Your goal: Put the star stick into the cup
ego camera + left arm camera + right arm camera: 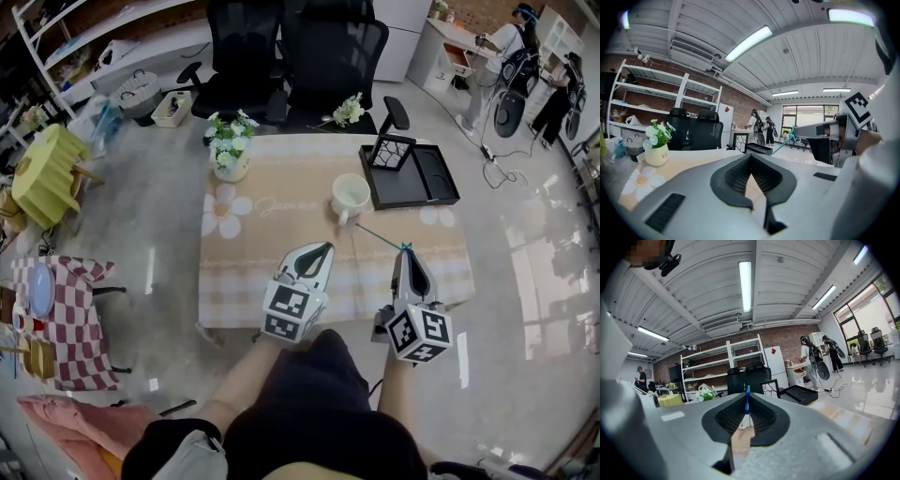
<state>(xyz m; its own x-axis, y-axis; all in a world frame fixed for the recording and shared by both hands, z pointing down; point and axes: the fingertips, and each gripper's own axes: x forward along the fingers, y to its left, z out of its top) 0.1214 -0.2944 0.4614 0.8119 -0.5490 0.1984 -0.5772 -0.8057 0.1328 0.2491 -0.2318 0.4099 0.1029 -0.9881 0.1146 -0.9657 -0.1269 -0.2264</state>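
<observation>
Right claw (405, 251): clamped on the star stick (380, 236). Its own view shows the jaws shut on the thin blue-green shaft, which runs out past the tips. The stick is in the air over the counter (281, 248), slanting far-left toward the white cup (351, 195). Its free end is short of the rim and not yet inside. We cannot make out which end bears the star.

Left claw (324, 249): jaws together with nothing between them, hovering near-left of the cup.

Step in hand, as we judge it: carry the stick over the cup mouth and lower it in. To do it well, we would first raise the free end above the rim. Next we would tip the shaft steeper, so it drops into the opening rather than knocking the wall. We would part the jaws only once the lower end rests inside. The cup looks light, so a sideways nudge could topple it. A black tray (436, 176) sits just right of the cup; we would keep the swing clear of it.
</observation>
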